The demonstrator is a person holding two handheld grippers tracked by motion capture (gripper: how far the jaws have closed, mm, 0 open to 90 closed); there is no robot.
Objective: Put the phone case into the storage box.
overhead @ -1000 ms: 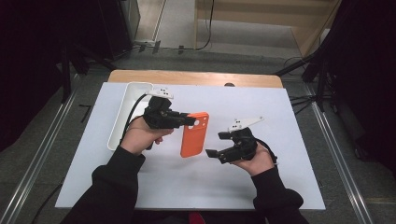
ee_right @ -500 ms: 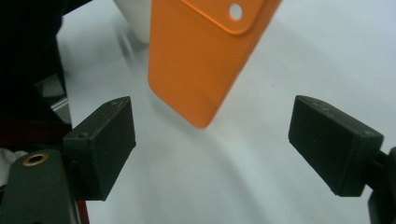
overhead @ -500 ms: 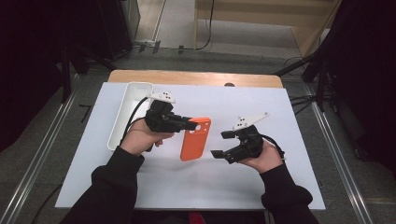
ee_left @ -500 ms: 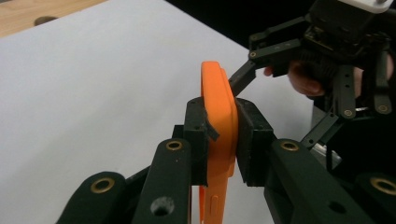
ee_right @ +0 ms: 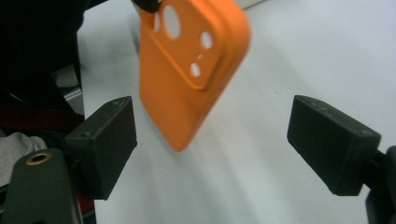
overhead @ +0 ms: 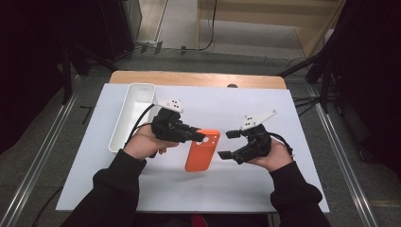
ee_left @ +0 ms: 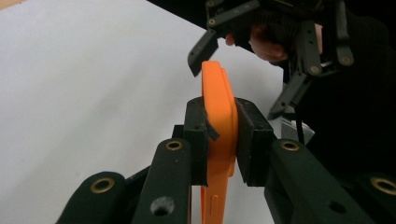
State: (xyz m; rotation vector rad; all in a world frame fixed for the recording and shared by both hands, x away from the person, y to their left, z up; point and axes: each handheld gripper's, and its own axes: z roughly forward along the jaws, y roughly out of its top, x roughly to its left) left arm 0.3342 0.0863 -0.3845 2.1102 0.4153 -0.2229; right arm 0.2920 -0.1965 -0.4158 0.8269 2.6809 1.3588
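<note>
High view, centre of the frame: the left tool (overhead: 201, 138) has the orange phone case (overhead: 202, 150) clamped at its upper end, near the camera cut-outs, and the case hangs over the white desk (overhead: 283, 189) — whether its lower end touches the surface I cannot tell. The left gripper view confirms the grip: both black pads press the case (ee_left: 218, 116) edge-on between them. So the pick-up looks done. The right tool (overhead: 225, 144) sits just right of the case with its jaws spread and nothing between them; in the right gripper view the case (ee_right: 191, 65) is ahead of the 2 pads, apart from both. At the upper left stands a white tray (overhead: 126, 118). Left to do, I judge — the right tool closing on the case's free end, then whatever the handover leads to.
</note>
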